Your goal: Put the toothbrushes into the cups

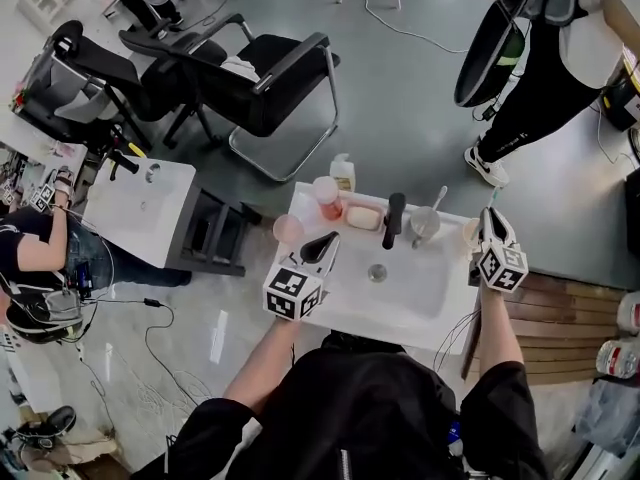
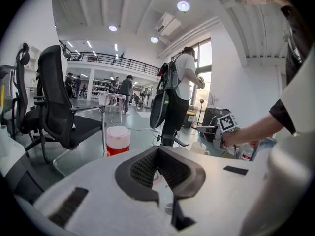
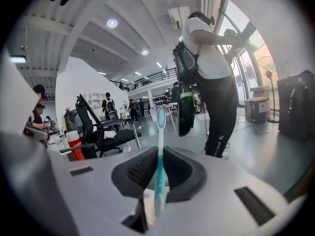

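My right gripper [image 3: 158, 155] is shut on a teal toothbrush [image 3: 160, 124], which stands upright with its head above the jaws. In the head view this gripper [image 1: 491, 220] hovers at the right end of the white sink top [image 1: 420, 303], beside a white cup [image 1: 469, 232]. A clear cup [image 1: 424, 225] with a handle sticking out of it stands left of that. My left gripper [image 1: 318, 249] is shut and empty over the sink's left side, near a pink cup [image 1: 288, 229]. A red cup [image 2: 118, 140] shows beyond its jaws [image 2: 157, 151].
A soap bottle [image 1: 343, 173], a soap dish [image 1: 363, 217] and a black faucet [image 1: 395, 219] line the sink's far edge. Black office chairs [image 1: 255, 78] stand beyond. A person [image 1: 545, 68] stands at the far right. Another white table [image 1: 140, 208] is at left.
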Available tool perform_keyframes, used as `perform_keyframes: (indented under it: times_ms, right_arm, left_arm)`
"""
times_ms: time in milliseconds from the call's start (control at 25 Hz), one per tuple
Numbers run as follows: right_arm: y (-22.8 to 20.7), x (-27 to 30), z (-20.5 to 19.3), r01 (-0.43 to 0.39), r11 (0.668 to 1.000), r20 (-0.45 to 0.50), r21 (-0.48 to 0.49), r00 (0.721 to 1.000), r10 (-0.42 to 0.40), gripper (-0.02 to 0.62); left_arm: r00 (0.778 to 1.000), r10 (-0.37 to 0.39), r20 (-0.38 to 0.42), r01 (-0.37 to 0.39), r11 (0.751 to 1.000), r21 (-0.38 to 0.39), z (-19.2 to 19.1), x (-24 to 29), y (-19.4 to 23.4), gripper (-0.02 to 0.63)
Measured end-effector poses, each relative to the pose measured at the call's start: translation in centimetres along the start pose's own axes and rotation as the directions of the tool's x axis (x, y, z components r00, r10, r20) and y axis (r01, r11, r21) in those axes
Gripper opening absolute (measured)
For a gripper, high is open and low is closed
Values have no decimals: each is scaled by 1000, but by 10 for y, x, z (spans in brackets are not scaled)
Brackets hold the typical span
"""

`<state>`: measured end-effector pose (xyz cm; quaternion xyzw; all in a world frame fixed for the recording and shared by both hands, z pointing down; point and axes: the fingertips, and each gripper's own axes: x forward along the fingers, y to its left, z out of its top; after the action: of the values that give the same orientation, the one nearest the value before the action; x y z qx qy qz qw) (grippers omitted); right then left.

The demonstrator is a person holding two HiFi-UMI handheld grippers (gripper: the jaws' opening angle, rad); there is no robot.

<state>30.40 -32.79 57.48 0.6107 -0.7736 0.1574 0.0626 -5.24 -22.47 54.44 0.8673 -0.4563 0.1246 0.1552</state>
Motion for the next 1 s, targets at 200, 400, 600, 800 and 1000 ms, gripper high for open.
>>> perform_keyframes:
  times_ms: [200,400,600,800,1000]
  right_arm:
    - [-6,1,-29,14,1000,-62,-6,998,-14,41]
    - [-7,-4,-57,13,999,-155,-38,988,-19,40]
    - [-6,-2,-78,4,997,-218,-73,976,-20,38]
    - [-4,0,-78,1,997,-239,-74,971,-19,40]
    - [-11,2,-79,58,997,-248,-47,966,-68,43]
  left_arm:
    - [1000,20,2,-20,1000,-13,0,1,5,2]
    - [1000,17,-3,-17,1000,-10,2,2,3,2]
    - [1000,9,-7,-10,1000,-10,-4,5,0,2]
    - [1000,13,-6,-13,1000,-12,-4,3,-2,2]
    - [1000,23,-1,-23,999,-25,-7,-1,2,2]
